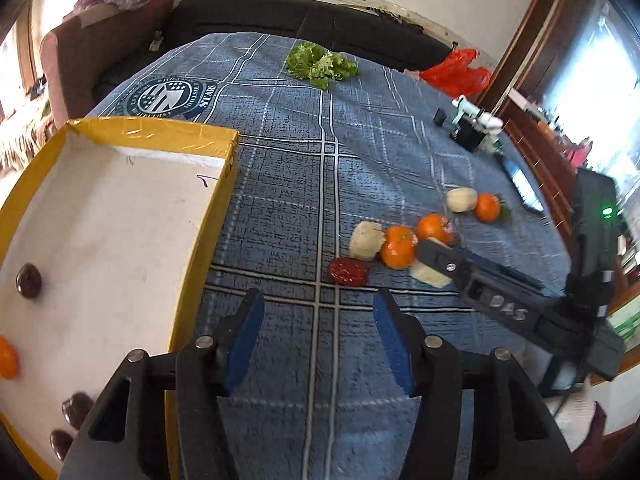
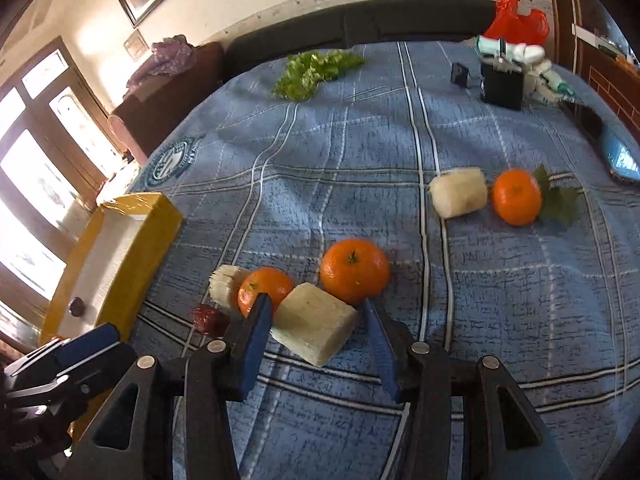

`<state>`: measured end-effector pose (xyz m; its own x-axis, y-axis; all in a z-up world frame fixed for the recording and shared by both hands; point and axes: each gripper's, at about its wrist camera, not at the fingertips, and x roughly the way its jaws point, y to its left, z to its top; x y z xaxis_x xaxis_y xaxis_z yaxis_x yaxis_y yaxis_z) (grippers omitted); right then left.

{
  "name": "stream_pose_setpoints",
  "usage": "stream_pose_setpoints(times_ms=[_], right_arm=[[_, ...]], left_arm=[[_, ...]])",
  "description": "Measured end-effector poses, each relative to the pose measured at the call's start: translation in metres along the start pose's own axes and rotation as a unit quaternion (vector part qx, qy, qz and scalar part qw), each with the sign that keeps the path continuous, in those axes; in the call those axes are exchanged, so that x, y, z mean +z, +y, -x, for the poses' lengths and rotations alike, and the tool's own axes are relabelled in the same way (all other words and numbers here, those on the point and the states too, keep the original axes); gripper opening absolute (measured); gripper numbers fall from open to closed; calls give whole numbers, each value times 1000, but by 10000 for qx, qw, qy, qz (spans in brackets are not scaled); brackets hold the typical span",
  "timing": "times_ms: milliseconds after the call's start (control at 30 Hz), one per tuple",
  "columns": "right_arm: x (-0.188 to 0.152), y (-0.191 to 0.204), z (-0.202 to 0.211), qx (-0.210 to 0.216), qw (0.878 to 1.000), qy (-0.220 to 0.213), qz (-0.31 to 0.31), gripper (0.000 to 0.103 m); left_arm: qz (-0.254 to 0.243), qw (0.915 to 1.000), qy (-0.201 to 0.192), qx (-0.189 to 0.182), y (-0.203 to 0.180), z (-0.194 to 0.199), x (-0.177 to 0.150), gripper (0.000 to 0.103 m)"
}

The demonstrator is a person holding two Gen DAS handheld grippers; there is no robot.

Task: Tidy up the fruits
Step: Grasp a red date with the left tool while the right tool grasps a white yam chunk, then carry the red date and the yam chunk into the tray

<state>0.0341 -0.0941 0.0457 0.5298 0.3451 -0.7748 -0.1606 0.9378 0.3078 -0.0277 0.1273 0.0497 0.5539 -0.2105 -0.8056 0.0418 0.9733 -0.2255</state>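
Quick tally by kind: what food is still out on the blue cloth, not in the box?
Oranges: 3
Pale cut chunks: 3
Small red fruit: 1
Lettuce bunch: 1
Total: 8

a blue checked cloth covered the table. on it lay three oranges, pale cut chunks, a red fruit, lettuce at the far edge, a yellow-rimmed box and a black case.
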Motion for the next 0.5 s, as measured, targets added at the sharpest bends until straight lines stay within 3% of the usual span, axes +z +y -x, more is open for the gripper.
stream_pose_setpoints(times_ms=[67,500], right_arm=[[-1,-6,0,115,9999,-43,-70,48],[1,-17,17,466,9978,-357,-294,47]], left_arm=[[-47,10000,27,7,-1,-8,2,56],[-804,9967,134,-20,-31,-50,7,57]])
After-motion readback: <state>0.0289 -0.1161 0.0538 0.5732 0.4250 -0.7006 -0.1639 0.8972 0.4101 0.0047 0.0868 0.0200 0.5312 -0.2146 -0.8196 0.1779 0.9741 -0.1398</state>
